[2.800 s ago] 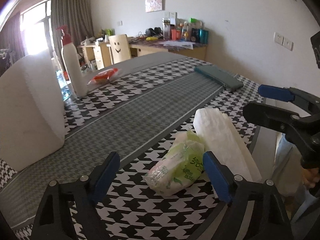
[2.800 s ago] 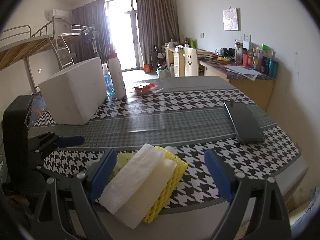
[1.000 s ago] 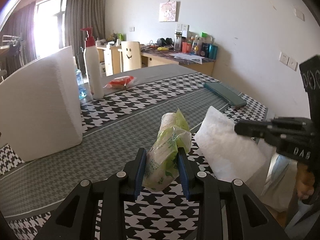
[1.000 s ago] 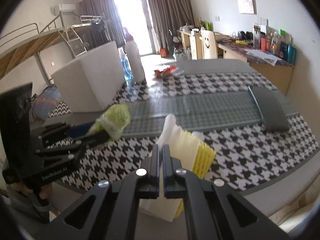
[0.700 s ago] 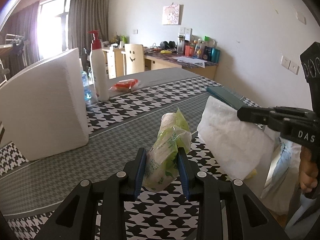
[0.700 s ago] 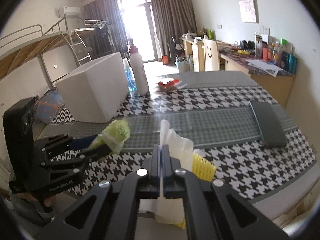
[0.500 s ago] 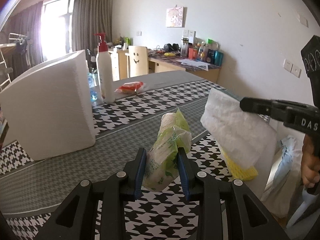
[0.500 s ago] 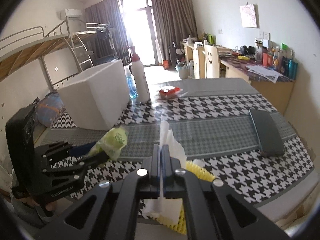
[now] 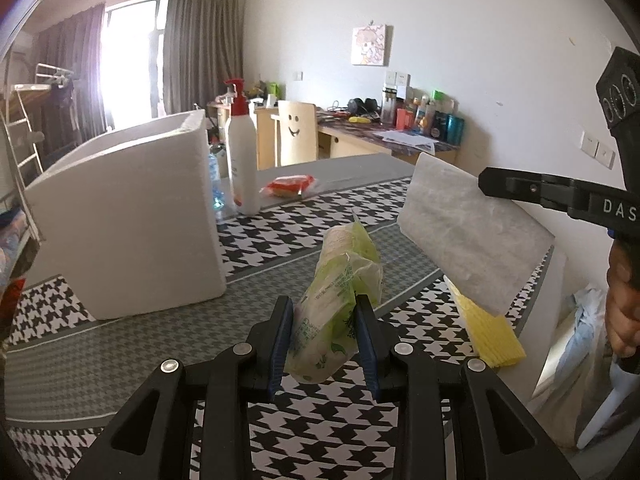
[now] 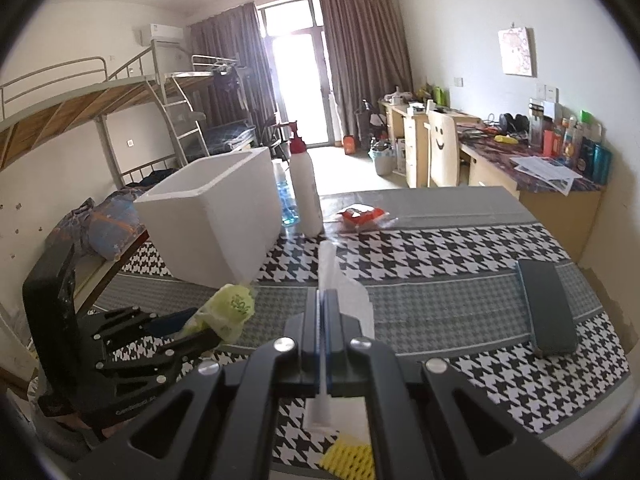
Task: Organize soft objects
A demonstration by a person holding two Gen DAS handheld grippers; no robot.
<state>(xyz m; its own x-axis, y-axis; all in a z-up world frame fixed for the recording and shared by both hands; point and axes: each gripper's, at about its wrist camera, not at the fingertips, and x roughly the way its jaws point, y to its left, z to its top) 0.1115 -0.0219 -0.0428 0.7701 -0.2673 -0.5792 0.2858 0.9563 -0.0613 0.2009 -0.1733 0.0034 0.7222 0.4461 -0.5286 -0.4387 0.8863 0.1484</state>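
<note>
My left gripper (image 9: 324,320) is shut on a green-and-white tissue pack (image 9: 340,280) and holds it above the houndstooth table (image 9: 320,432). My right gripper (image 10: 322,300) is shut on a folded white cloth (image 10: 344,288), seen edge-on. A yellow mesh cloth (image 10: 346,456) hangs below the white one. In the left wrist view the right gripper (image 9: 520,190) grips the white cloth (image 9: 472,236) at its top right corner, with the yellow cloth (image 9: 488,332) under it, off the table. The right wrist view shows the left gripper (image 10: 192,328) with the tissue pack (image 10: 232,308) at lower left.
An open white foam box (image 10: 216,216) stands at the table's left, with a white pump bottle (image 10: 304,184) and a blue bottle behind it. A red snack packet (image 10: 360,214) lies farther back. A dark grey case (image 10: 546,304) lies on the right. A hand (image 9: 624,312) holds the right gripper.
Both grippers have risen with their loads. The white and yellow cloths have lifted off the table and hang free. The foam box now shows larger in the left wrist view.
</note>
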